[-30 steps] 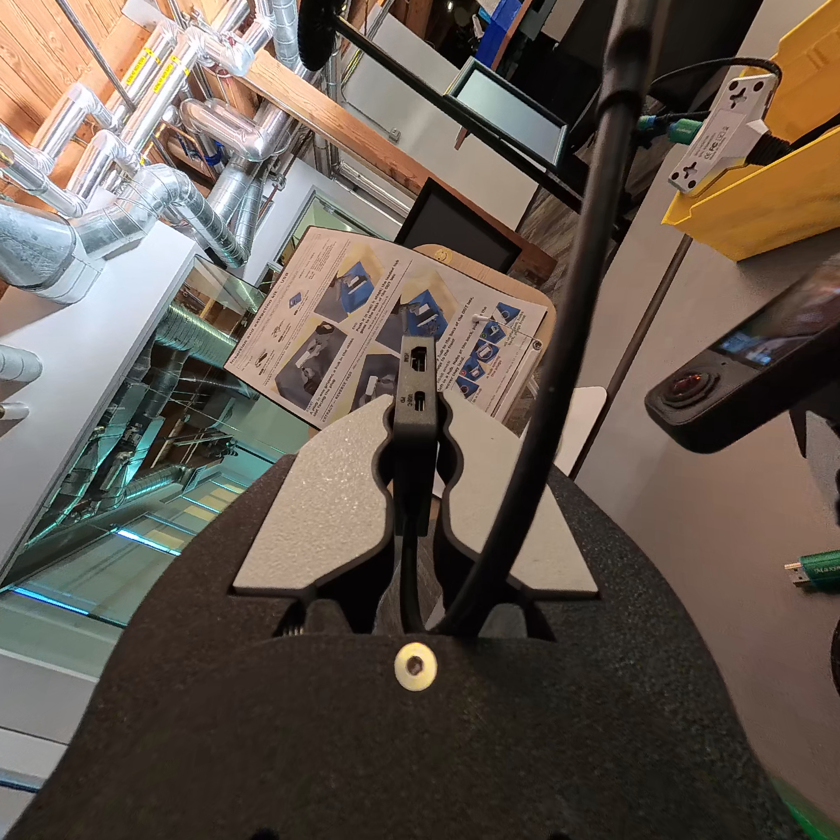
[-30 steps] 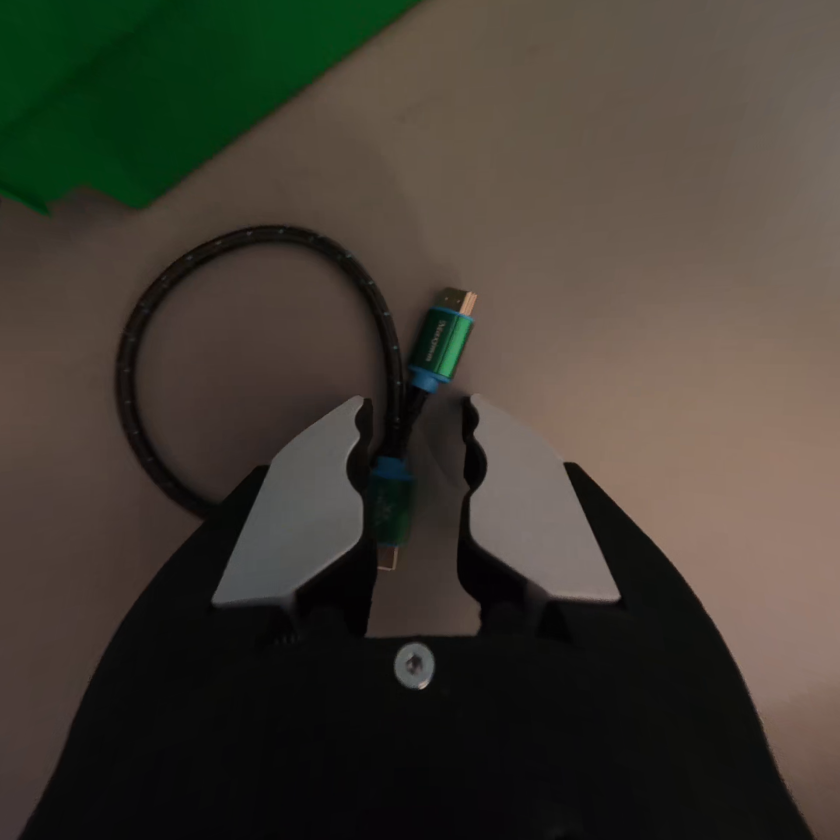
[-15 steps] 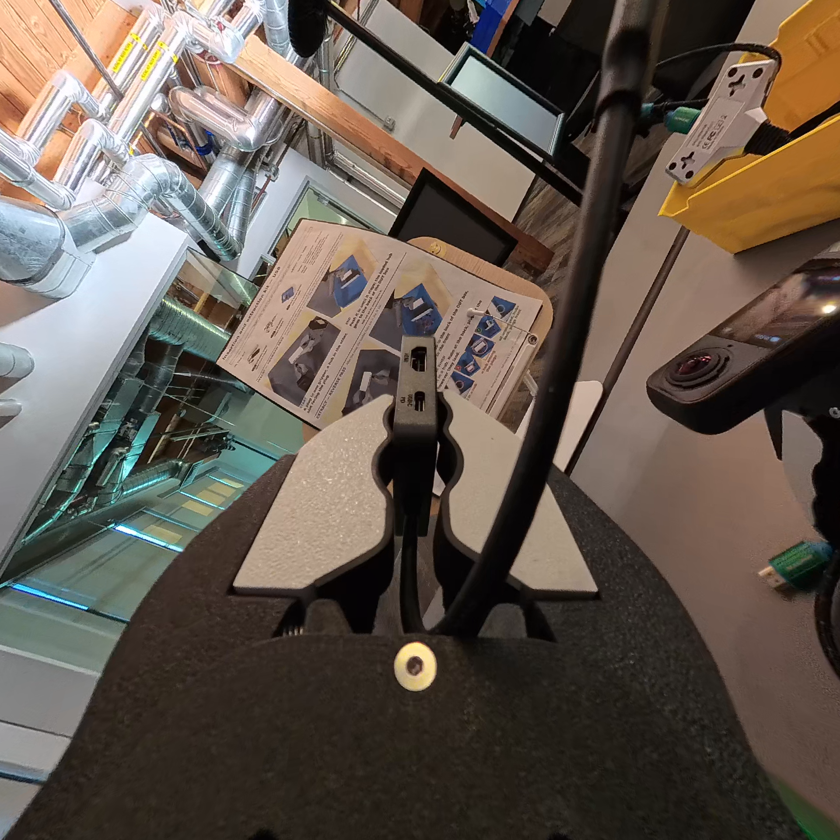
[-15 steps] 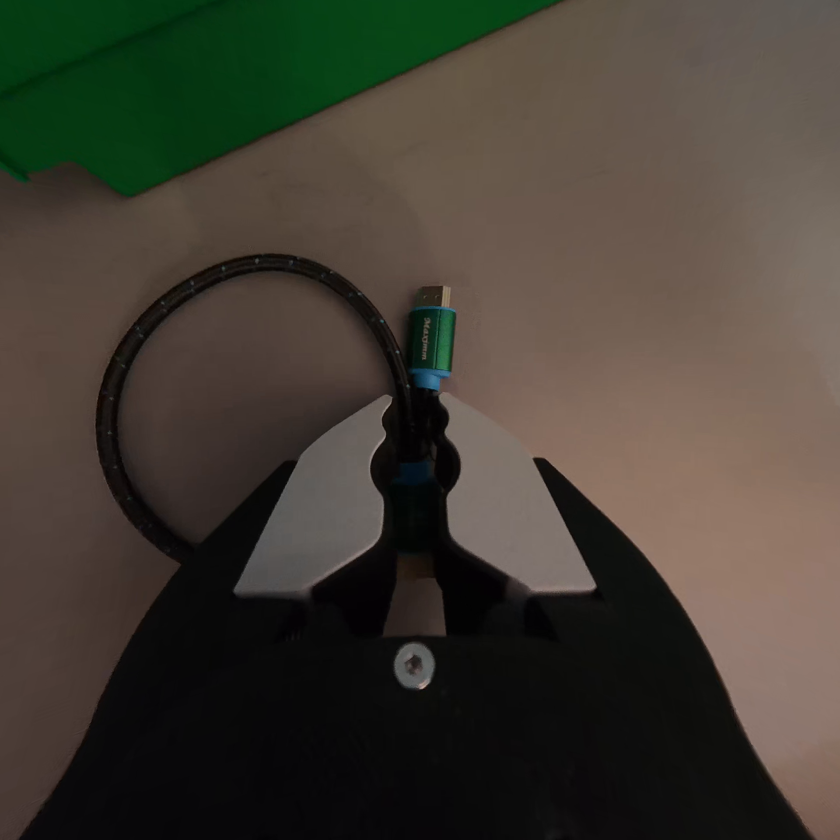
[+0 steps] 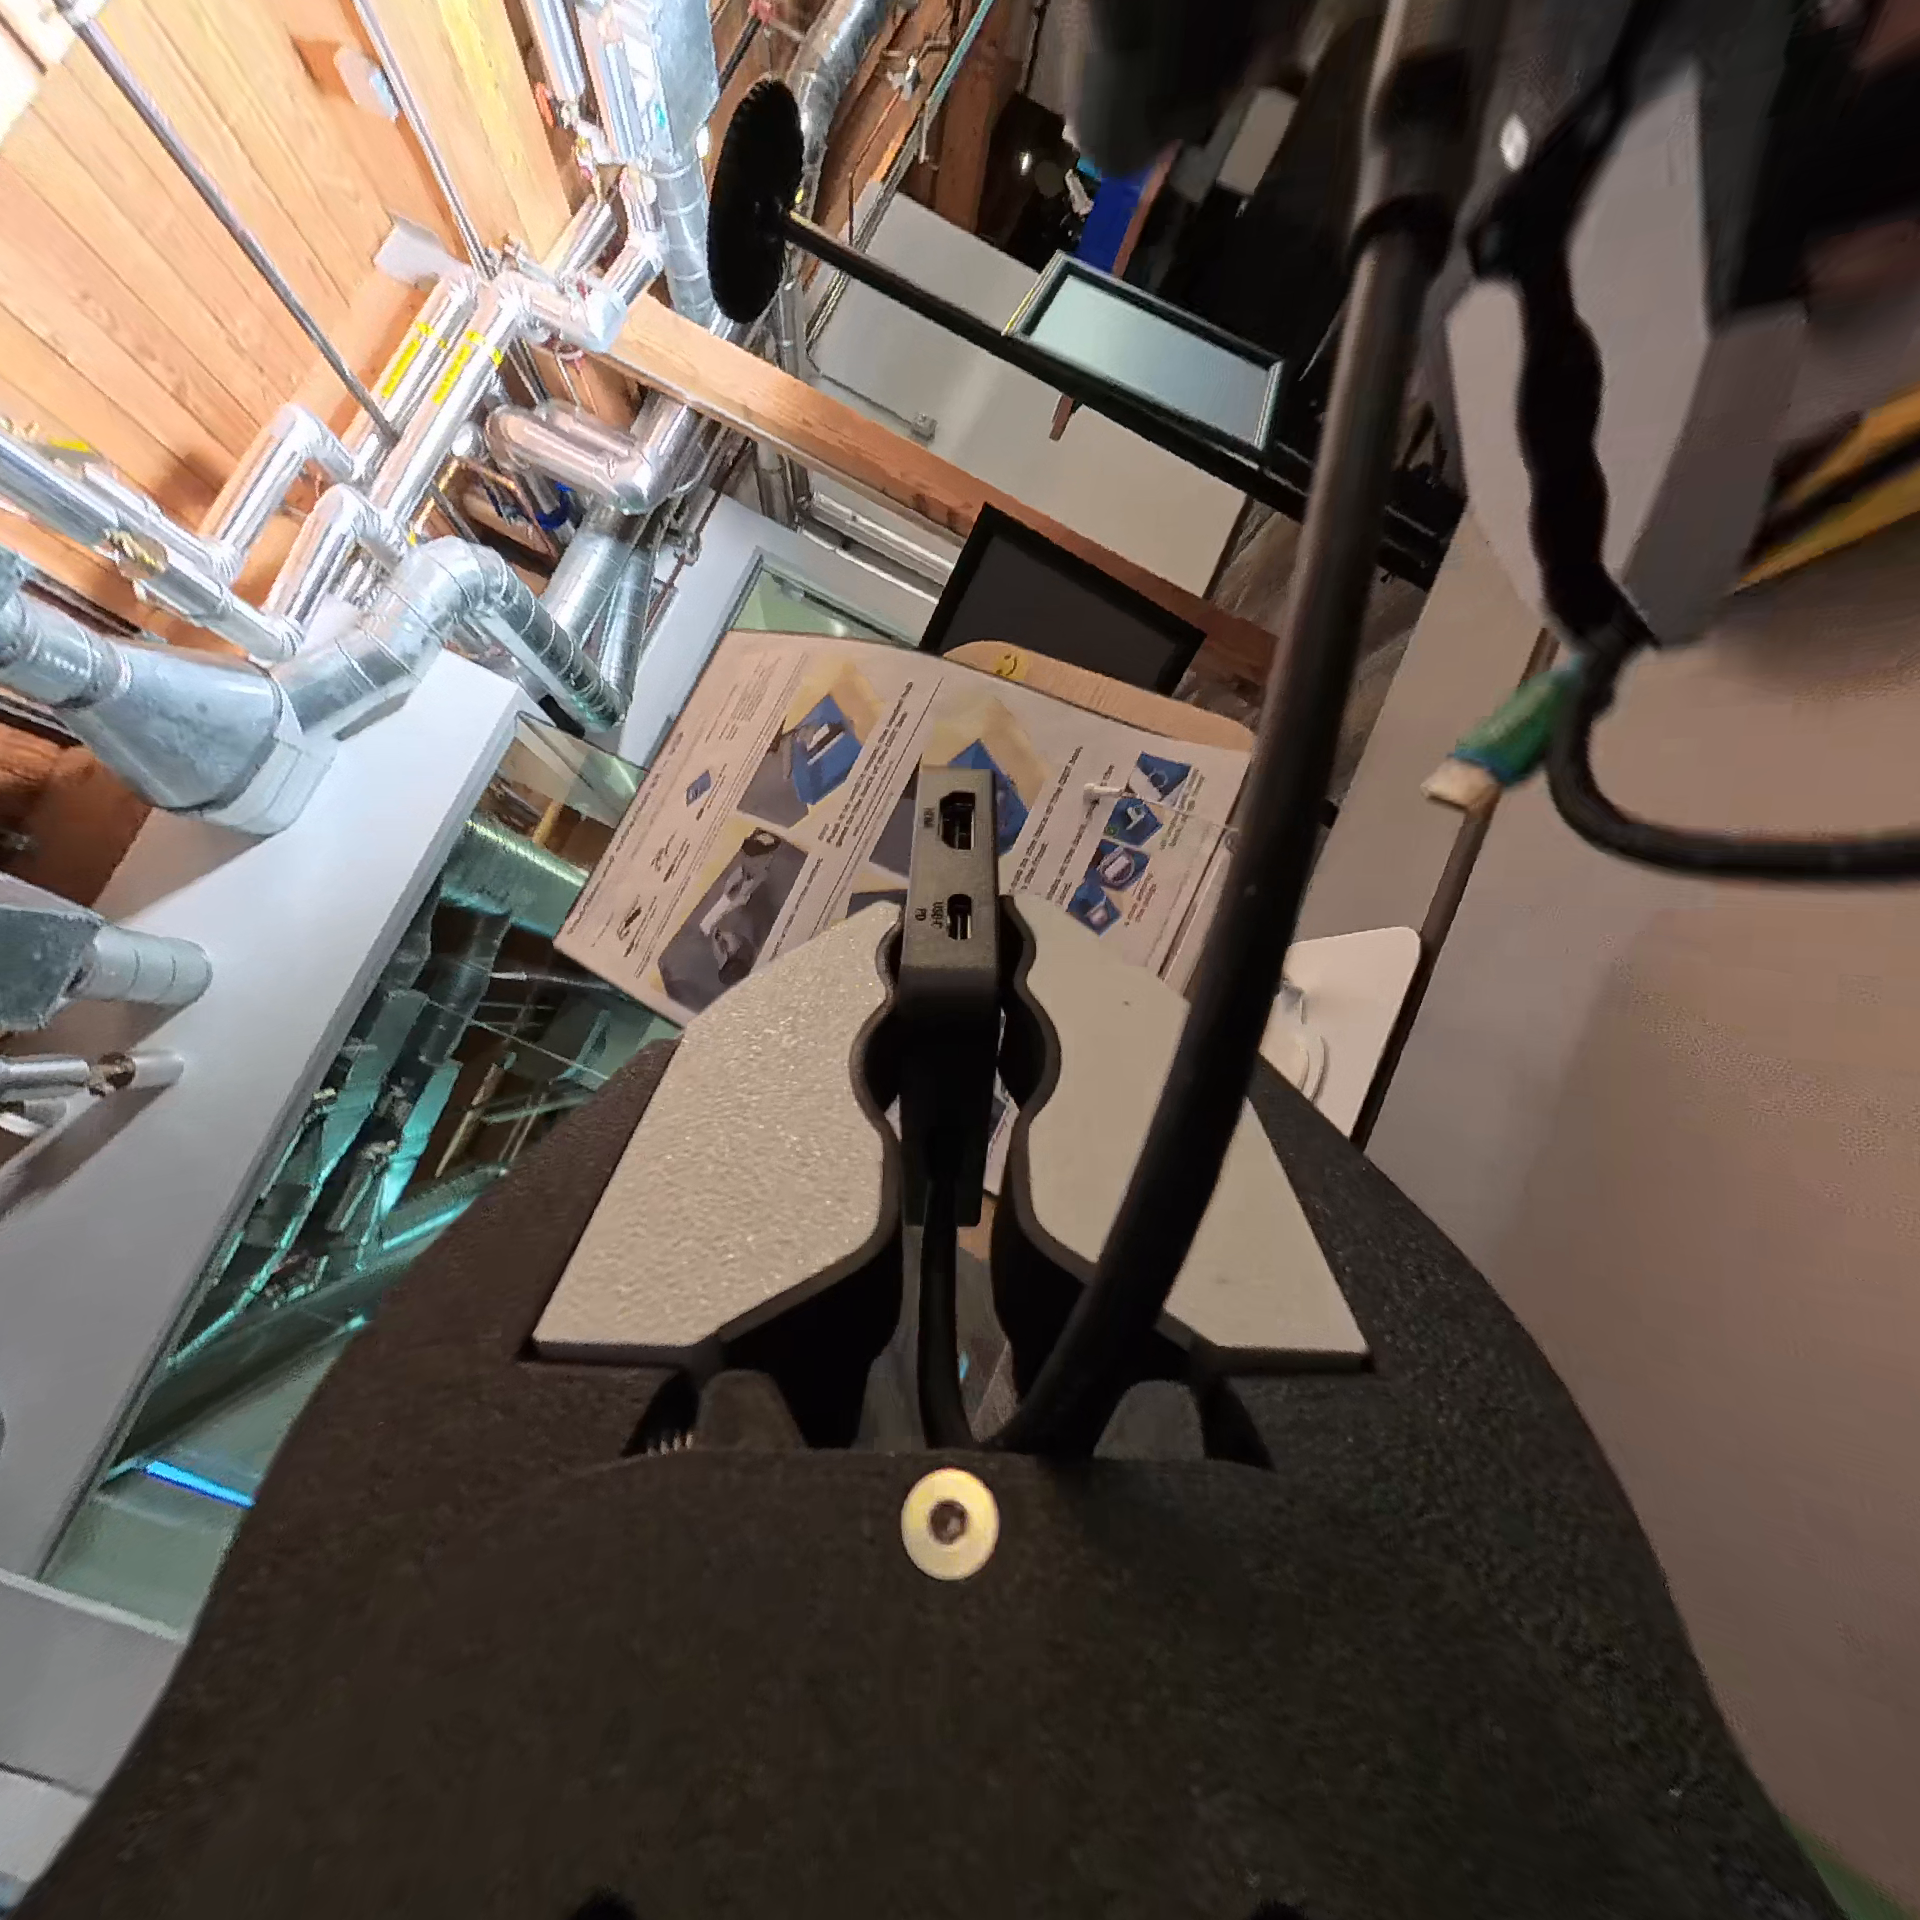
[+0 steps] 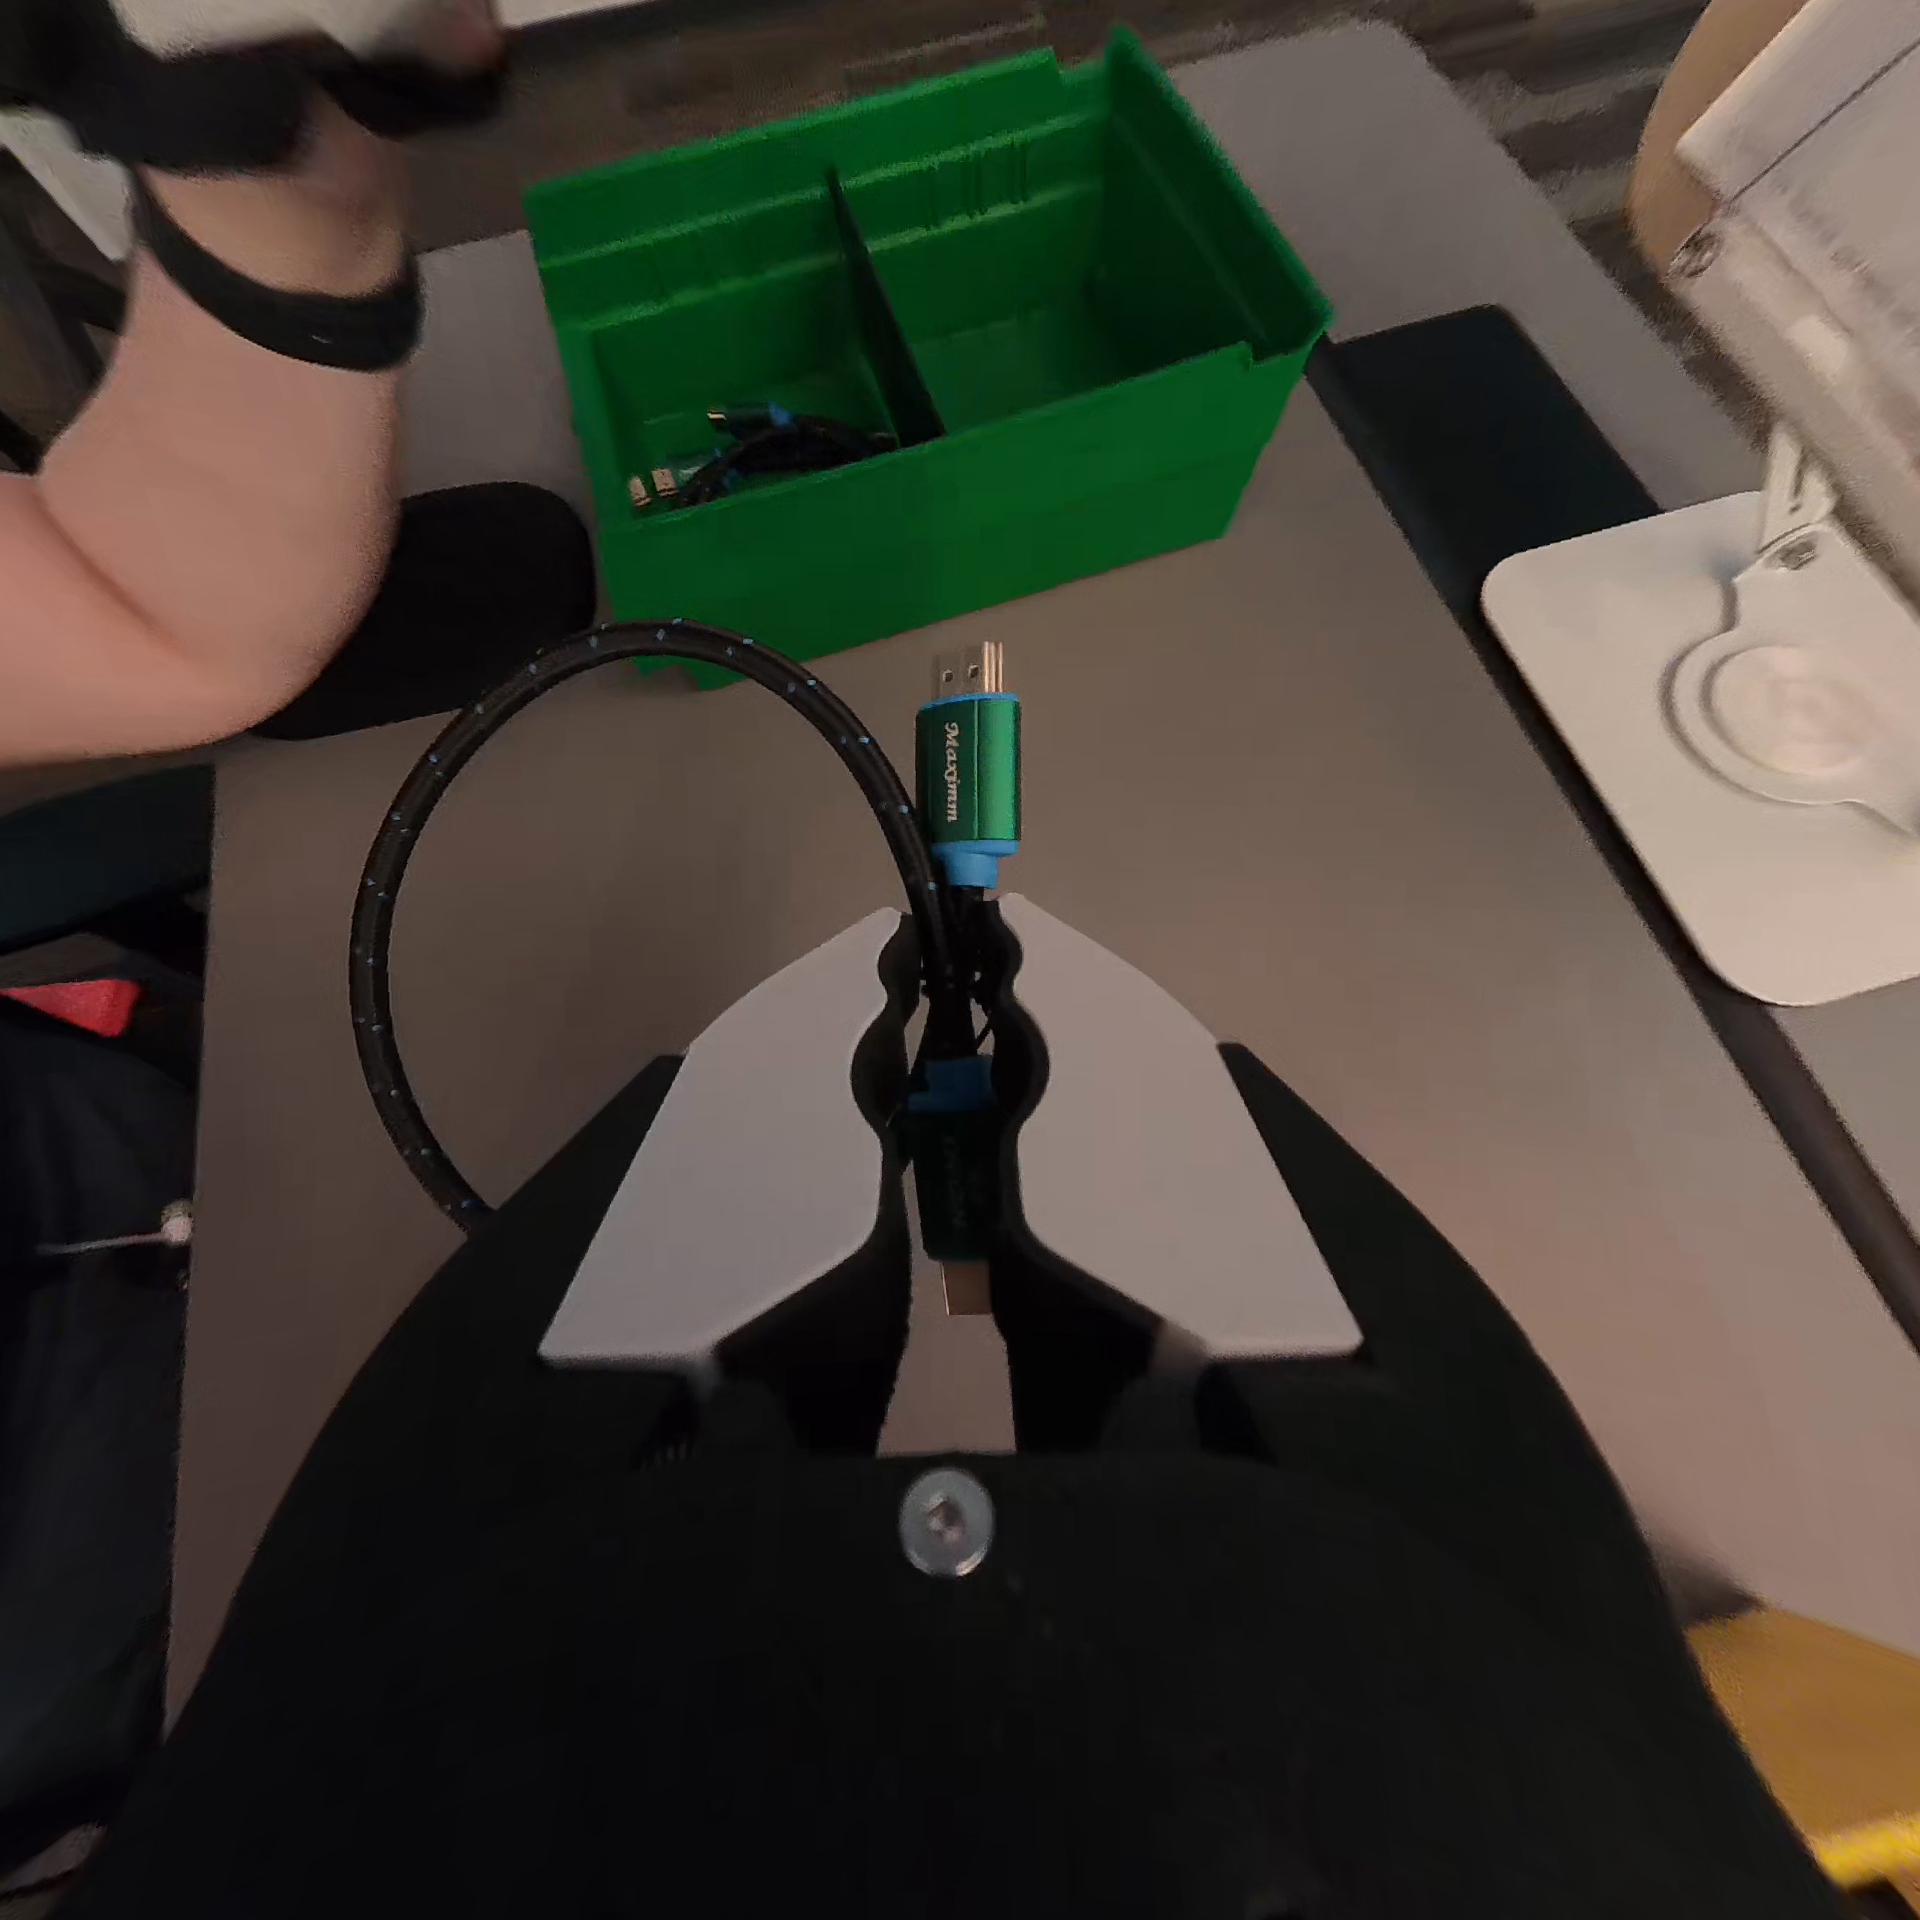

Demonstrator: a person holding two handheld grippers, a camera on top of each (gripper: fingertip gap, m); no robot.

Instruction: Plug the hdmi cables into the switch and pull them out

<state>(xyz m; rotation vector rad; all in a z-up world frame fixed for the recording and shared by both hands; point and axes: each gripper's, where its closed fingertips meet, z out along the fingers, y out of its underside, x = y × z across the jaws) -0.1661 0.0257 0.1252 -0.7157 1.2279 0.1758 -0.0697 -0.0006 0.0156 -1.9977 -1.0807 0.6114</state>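
My left gripper (image 5: pixel 951 920) is shut on a slim black switch (image 5: pixel 954 883) held up in the air, its ports facing me; a thick black cable (image 5: pixel 1278 790) runs from it. My right gripper (image 6: pixel 961 914) is shut on a short braided HDMI cable (image 6: pixel 623 665) near both ends: one green plug (image 6: pixel 968 769) points forward past the fingertips, the other green plug (image 6: pixel 951 1184) sits between the fingers pointing back. In the left wrist view the right gripper (image 5: pixel 1621 343) shows blurred at the upper right with a green plug (image 5: pixel 1507 738) hanging below it.
A green divided bin (image 6: pixel 935 540) with more cables stands on the grey table (image 6: pixel 1299 935) ahead. A white stand base (image 6: pixel 1714 727) lies at the right. A person's arm (image 6: pixel 177 499) is at the left. An instruction sheet (image 5: pixel 790 790) stands behind the switch. Some 15 cm of space lies between my two pairs of fingers.
My right gripper closed on the cable and lifted it off the table, up toward the left gripper. The left gripper kept hold of the switch and tilted slightly.
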